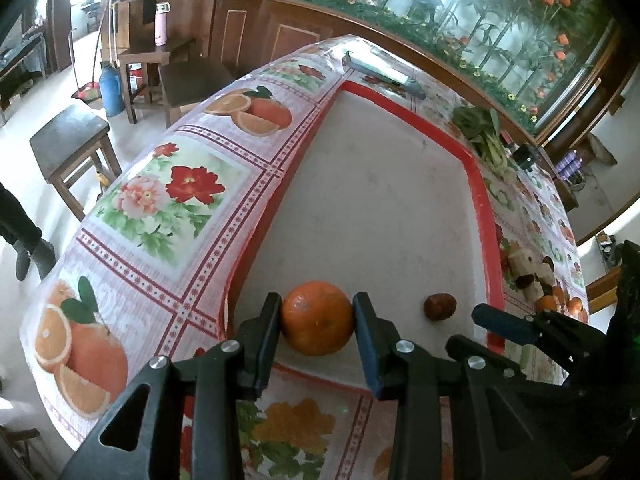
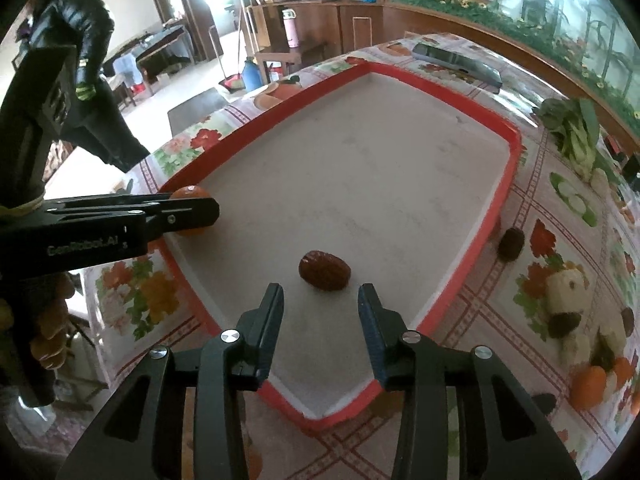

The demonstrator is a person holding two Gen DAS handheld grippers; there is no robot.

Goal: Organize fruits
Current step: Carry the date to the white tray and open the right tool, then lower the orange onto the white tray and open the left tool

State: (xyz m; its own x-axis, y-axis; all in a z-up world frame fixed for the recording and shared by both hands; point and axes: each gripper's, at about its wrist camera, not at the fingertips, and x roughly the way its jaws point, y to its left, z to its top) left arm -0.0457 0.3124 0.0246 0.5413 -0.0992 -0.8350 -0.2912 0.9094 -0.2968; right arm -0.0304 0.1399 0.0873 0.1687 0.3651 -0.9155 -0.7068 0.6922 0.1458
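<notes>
A white tray with a red rim [image 1: 490, 208] [image 2: 512, 136] lies on the flowered tablecloth. My left gripper [image 1: 318, 300] is shut on an orange [image 1: 316, 318] in the tray's near left corner, a pad pressed against each side. The right wrist view shows that gripper [image 2: 200, 210] from the side, with the orange [image 2: 188, 193] mostly hidden behind its finger. My right gripper [image 2: 321, 291] is open, its fingertips just short of a dark red date [image 2: 325, 270] [image 1: 440, 307] lying on the tray floor. Nothing touches the date.
Right of the tray, a second date [image 2: 511, 243] rests on the cloth against the rim. Further right lies a pile of pale pieces, dates and oranges [image 2: 568, 312]. Leafy greens [image 2: 576, 132] and a grey flat device [image 2: 456, 62] lie beyond. Wooden stools [image 1: 68, 140] stand beside the table.
</notes>
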